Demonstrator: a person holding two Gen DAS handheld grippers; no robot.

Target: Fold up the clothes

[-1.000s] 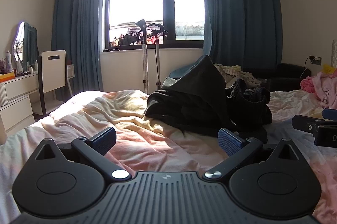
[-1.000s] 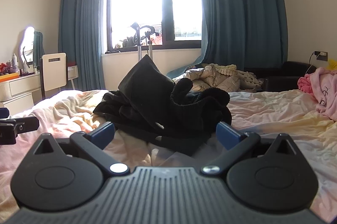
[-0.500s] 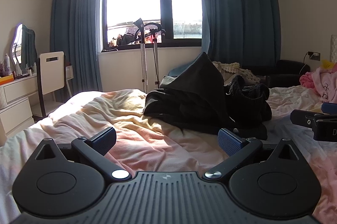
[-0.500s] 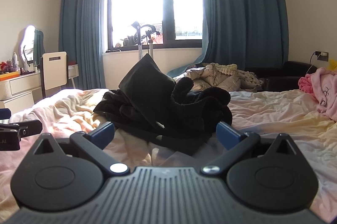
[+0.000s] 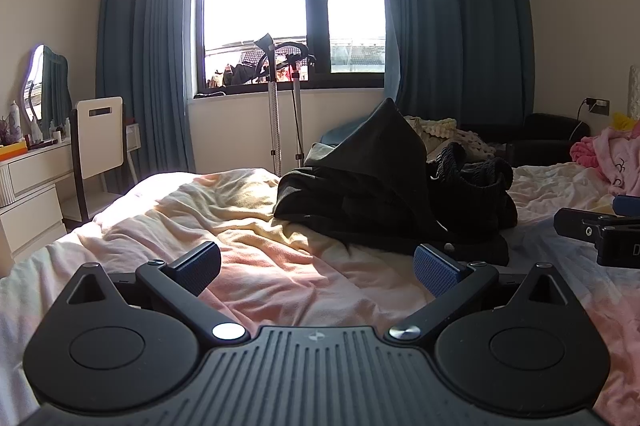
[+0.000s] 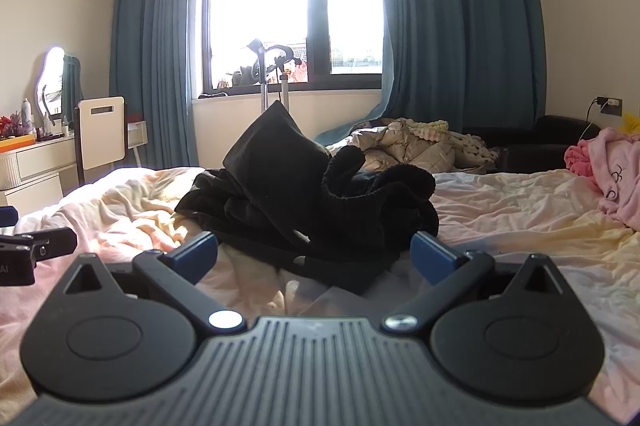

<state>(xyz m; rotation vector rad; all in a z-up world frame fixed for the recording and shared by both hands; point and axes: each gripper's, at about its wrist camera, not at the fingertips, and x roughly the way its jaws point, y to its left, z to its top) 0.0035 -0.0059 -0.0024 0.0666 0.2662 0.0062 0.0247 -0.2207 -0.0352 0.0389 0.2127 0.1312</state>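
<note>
A crumpled black garment lies in a heap on the bed, one part standing up in a peak. It also shows in the right wrist view. My left gripper is open and empty, low over the sheet, in front and to the left of the heap. My right gripper is open and empty, right in front of the heap's near edge. Each gripper shows at the edge of the other's view: the right one, the left one.
A pink garment lies at the bed's right side. A beige quilted pile and a dark armchair are behind the bed. A white chair and dresser stand left. A stand is by the window.
Both grippers have tilted up slightly, so the heap sits lower in both views. Both stay open. The garment has not moved.
</note>
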